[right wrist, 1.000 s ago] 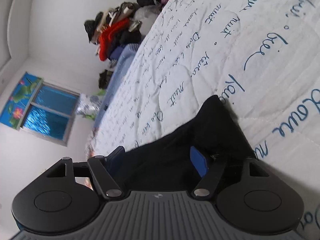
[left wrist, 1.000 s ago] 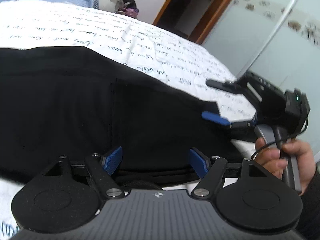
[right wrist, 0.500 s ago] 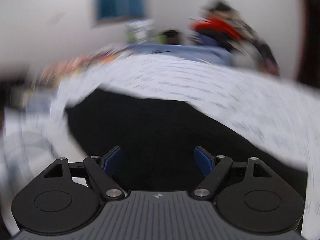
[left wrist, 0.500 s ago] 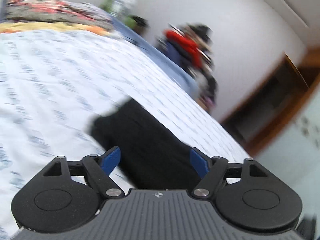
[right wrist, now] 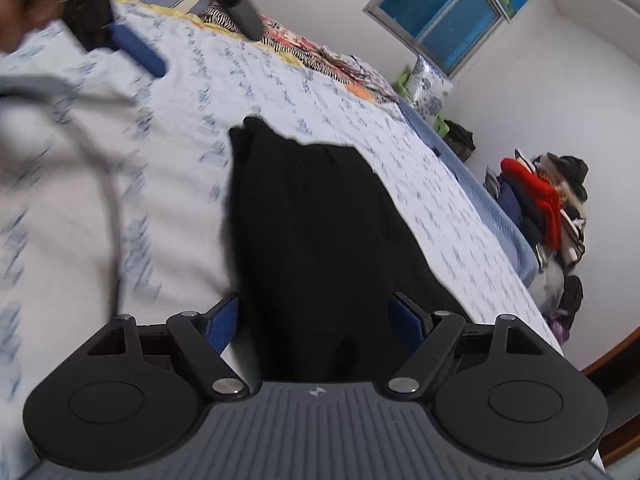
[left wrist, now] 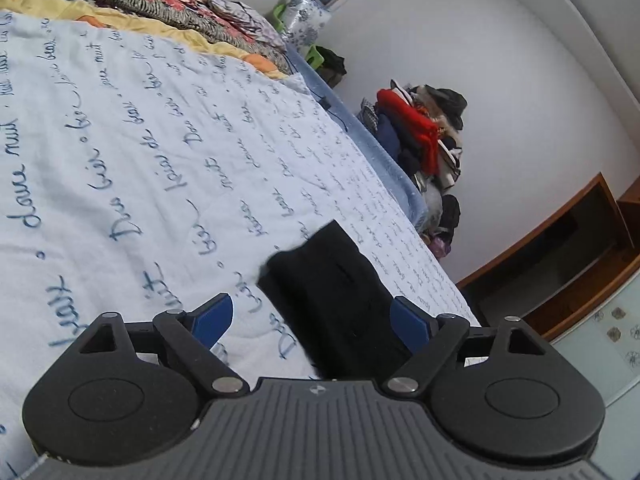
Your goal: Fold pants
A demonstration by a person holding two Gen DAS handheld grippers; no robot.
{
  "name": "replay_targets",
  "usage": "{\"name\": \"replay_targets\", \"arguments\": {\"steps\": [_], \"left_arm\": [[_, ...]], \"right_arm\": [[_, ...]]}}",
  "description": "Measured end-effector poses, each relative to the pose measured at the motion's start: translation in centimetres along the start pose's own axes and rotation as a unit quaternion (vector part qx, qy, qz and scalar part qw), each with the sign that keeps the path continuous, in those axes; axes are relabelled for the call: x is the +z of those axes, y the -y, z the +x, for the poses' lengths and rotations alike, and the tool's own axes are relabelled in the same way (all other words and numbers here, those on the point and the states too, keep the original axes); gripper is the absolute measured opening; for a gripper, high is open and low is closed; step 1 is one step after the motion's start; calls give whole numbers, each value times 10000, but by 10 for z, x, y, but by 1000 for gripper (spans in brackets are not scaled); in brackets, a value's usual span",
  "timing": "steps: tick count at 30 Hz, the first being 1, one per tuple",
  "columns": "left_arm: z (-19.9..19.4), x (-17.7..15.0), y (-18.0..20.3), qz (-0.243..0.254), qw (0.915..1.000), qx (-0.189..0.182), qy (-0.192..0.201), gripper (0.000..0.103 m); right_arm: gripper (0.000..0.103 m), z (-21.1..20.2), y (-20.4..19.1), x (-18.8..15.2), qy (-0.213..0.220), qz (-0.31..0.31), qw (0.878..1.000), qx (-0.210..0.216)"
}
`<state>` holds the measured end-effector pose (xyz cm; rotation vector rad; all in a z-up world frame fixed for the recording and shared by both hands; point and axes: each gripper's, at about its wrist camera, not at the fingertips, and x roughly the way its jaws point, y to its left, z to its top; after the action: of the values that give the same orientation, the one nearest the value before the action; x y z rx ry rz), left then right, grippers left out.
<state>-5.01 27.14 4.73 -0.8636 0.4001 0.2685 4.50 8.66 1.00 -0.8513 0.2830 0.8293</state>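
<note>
One pair of black pants (right wrist: 316,240) lies flat on the bedspread (left wrist: 120,152), folded into a long narrow strip that runs away from both cameras toward the far side of the bed; the printed script on the bedspread serves as the reference surface. Both grippers hang above the near end of the pants, neither touching the cloth. On the left gripper (left wrist: 308,320) the jaws have just been opening and now stand wide apart, with only the near corner of the pants seen between the blue pads (left wrist: 212,318) and nothing pinched. On the right gripper (right wrist: 316,320) the jaws have likewise been opening and stand wide, straddling the width of the strip from above without pressing on it. This spacing suggests the cloth is laid down and the tools are clear of it, probably ahead of a fresh grasp for another fold. Beyond the pants, at the far edge of the bedspread, patterned bedding (left wrist: 168,0) is stacked; off the bed's side a heap of clothes (left wrist: 420,136) leans against the white wall, placed well apart from the pants.
</note>
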Motion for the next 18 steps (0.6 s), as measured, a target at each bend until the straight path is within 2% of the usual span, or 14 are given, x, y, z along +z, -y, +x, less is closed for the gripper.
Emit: {"name": "replay_targets", "arguments": {"steps": [4,6,7,8,9,12,15,18], "left_arm": [[-2,7,-12,-113,9999,97,53,89],[-2,8,-17,-207,9997,119,24,91],[-1,9,-19,-258,9996,118,1,91],[0,9,-21,-303,9995,99,-23,91],[0,10,-21,-336,9994,67,-53,92],[7,11,-21,-452,9988,-26,-171,92],[18,12,-21,-697,9965,-280,-378,93],[37,11,-20,-1059,9895,-625,-759,96]], "right_arm": [[80,28,-13,22,283,-345,9988,-179],[76,35,-15,25,368,-306,9988,-118],[54,36,-13,26,374,-178,9991,92],[42,36,-10,25,329,40,9989,332],[33,36,-9,24,343,217,9984,386],[28,33,3,19,461,760,9949,485],[22,23,34,12,803,1898,9753,800],[22,18,49,-2,1038,2554,9584,737]]}}
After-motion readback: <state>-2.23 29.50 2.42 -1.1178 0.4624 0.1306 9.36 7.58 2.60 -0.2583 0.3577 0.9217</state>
